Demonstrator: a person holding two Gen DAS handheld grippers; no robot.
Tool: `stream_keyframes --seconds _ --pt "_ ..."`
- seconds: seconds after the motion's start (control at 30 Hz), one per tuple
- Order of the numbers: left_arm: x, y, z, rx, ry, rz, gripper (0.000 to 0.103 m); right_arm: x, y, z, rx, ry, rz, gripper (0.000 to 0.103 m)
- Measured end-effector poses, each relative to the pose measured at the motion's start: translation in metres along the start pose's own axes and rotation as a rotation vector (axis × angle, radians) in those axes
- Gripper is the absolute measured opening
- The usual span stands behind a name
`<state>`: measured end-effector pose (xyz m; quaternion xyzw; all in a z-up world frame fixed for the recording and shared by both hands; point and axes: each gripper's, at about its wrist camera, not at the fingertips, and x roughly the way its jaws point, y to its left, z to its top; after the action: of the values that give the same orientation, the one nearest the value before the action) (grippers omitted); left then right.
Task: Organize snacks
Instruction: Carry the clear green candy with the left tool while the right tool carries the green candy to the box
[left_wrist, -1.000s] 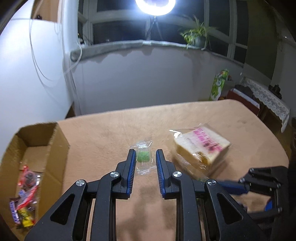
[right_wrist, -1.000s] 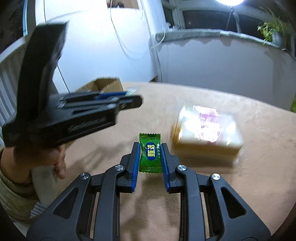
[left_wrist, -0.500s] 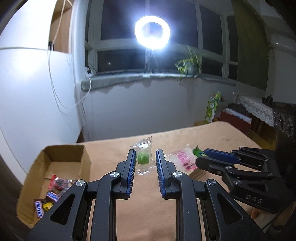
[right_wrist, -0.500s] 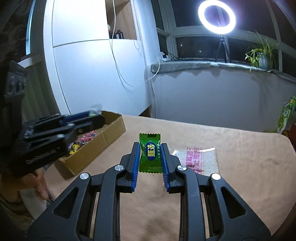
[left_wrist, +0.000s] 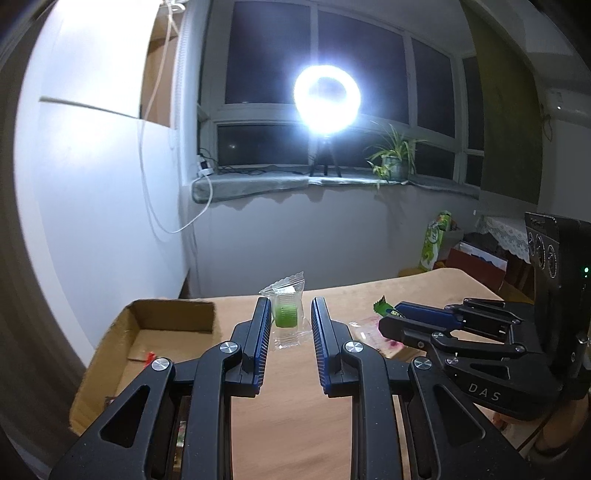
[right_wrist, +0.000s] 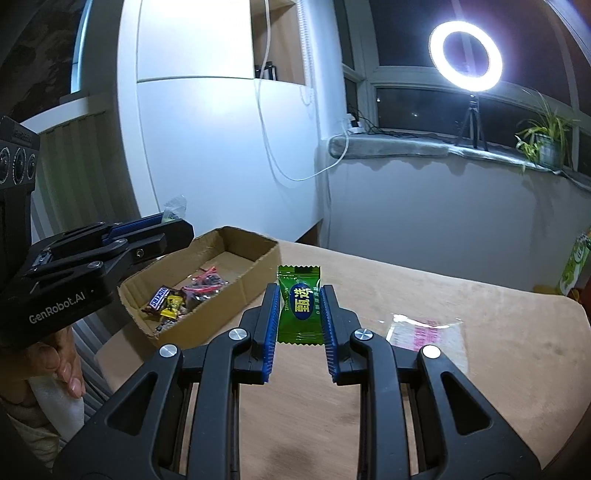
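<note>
Both your grippers have risen off the counter (right_wrist: 480, 369) toward the cardboard box (right_wrist: 258, 258). Your left gripper (left_wrist: 286, 321) jaws clamp the clear-wrapped green sweet (left_wrist: 285, 314); your right gripper (right_wrist: 300, 314) jaws clamp the green candy (right_wrist: 300, 302). Light, crinkly, slippery wrappers: grip mid-body.

Box (right_wrist: 236, 295) on the table (right_wrist: 480, 295) at left, snacks (right_wrist: 184, 295) inside; bag (right_wrist: 424, 332) at right.

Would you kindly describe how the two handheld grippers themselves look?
Both grippers, left and right, are matte black, with cut-out frames, silver pivot screws and ribbed blue jaw linings. White lettering reads "GenRobot.AI" on the left body and "DAS" on the right.
</note>
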<state>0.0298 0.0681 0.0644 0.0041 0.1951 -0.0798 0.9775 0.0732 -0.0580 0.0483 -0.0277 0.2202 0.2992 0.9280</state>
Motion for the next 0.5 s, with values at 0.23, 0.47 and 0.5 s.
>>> stream_keyframes --seconds 0.23,0.47,0.5 --pt "-0.011 0.026 -0.010 -0.042 -0.005 0.033 0.020 0.018 0.026 0.007 -0.045 0.017 0.034 0.023" --pt "-0.018 0.054 -0.021 -0.085 0.005 0.080 0.020 0.039 0.057 0.015 -0.091 0.030 0.088 0.023" --pt "-0.019 0.057 -0.023 -0.090 0.007 0.087 0.020 0.043 0.063 0.016 -0.097 0.033 0.097 0.023"
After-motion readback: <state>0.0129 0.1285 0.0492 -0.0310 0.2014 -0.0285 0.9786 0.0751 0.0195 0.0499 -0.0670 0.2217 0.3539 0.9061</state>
